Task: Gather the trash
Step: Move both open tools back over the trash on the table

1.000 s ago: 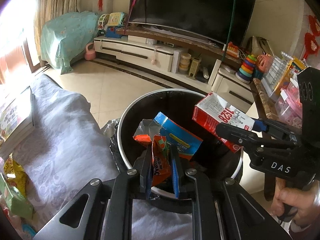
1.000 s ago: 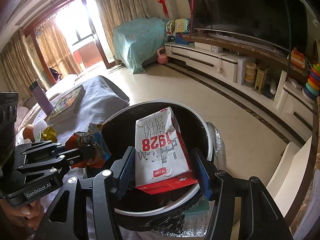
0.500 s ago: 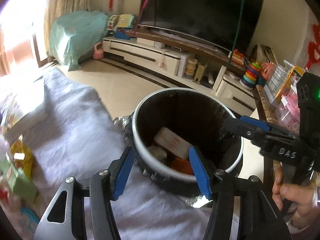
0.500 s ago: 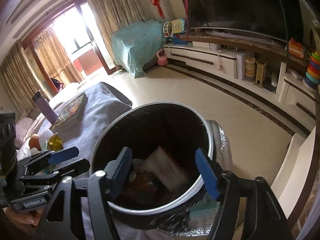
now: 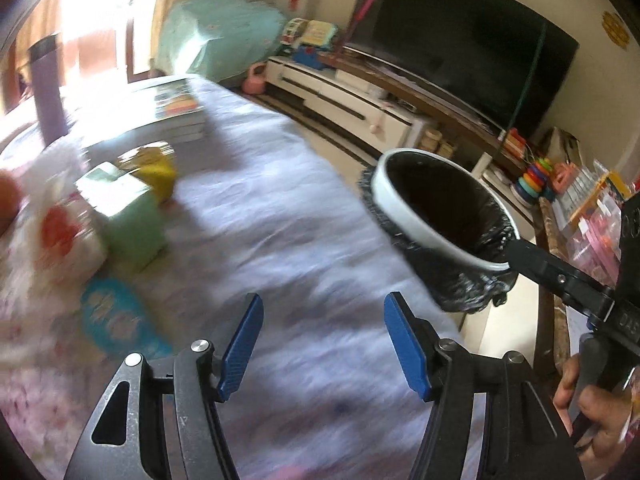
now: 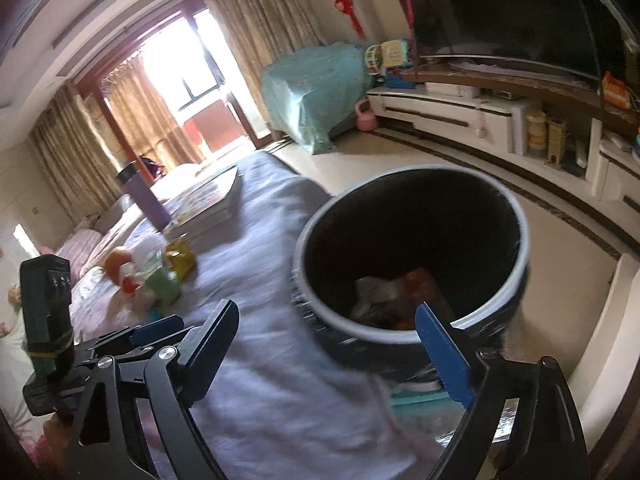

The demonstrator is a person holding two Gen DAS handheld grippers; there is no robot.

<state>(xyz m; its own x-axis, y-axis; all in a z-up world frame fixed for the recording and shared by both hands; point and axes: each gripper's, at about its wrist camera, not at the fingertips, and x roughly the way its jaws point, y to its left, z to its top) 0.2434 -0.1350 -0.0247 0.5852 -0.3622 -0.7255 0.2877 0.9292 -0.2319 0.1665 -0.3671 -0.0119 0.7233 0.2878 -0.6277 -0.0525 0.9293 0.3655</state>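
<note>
The trash bin [image 5: 416,232] with a white rim and black bag stands at the table's right edge; it also shows in the right wrist view [image 6: 316,280], with dropped wrappers [image 6: 392,296] inside. My left gripper [image 5: 322,344] is open and empty over the grey tablecloth [image 5: 256,208]. My right gripper [image 6: 328,348] is open and empty, near the bin's rim. Blurred trash lies at the left: a green box [image 5: 128,216], a yellow wrapper [image 5: 158,166], a teal wrapper [image 5: 116,320] and a red-and-white packet [image 5: 60,236].
A stack of books [image 5: 176,112] and a purple bottle [image 5: 48,84] stand at the table's far end. A TV cabinet [image 6: 480,120] and tiled floor lie beyond the bin. A shelf with toys [image 5: 536,176] is on the right.
Both grippers let go of their trash into the bin a second ago. Both have since swung left away from the bin, towards the table, the left one further.
</note>
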